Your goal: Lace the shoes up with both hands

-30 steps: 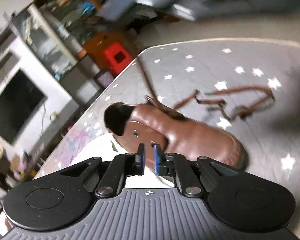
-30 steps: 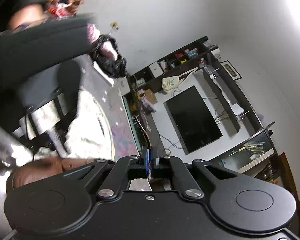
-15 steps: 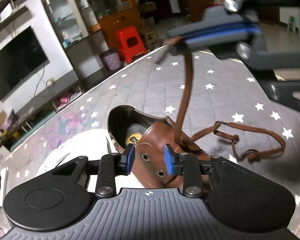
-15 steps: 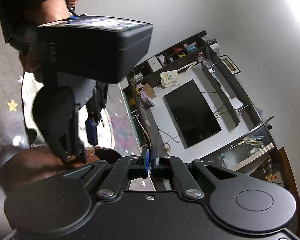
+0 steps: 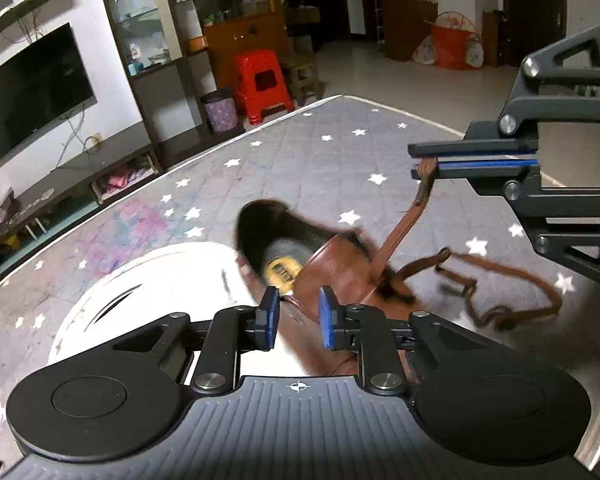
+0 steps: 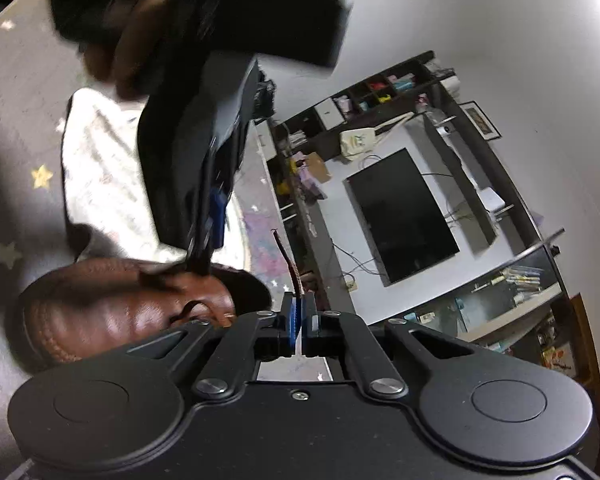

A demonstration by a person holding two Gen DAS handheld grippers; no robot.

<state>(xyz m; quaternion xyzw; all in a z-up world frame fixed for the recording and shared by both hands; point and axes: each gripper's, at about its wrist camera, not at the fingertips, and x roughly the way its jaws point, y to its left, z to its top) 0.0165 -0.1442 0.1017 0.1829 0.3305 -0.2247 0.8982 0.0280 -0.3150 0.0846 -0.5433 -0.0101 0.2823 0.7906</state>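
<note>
A brown leather shoe (image 5: 332, 276) lies on the grey star-patterned mat (image 5: 300, 160), its opening facing away. My left gripper (image 5: 295, 310) is open, its jaws either side of the shoe's eyelet flap. My right gripper (image 5: 422, 162) is shut on one end of the brown lace (image 5: 400, 232) and holds it taut above the shoe. The lace's other part (image 5: 500, 280) lies looped on the mat to the right. In the right wrist view the right gripper (image 6: 299, 312) pinches the lace end (image 6: 288, 264), with the shoe (image 6: 112, 304) below left and the left gripper (image 6: 204, 236) over it.
A white round patch (image 5: 148, 292) on the mat lies left of the shoe. Beyond the mat's far edge stand a red stool (image 5: 262, 86), a small bin (image 5: 219, 110), shelving and a wall TV (image 5: 28, 92).
My left gripper has opened from nearly shut and moved onto the shoe's eyelet flap. My right gripper, still shut on the lace, has moved right and pulled the lace taut.
</note>
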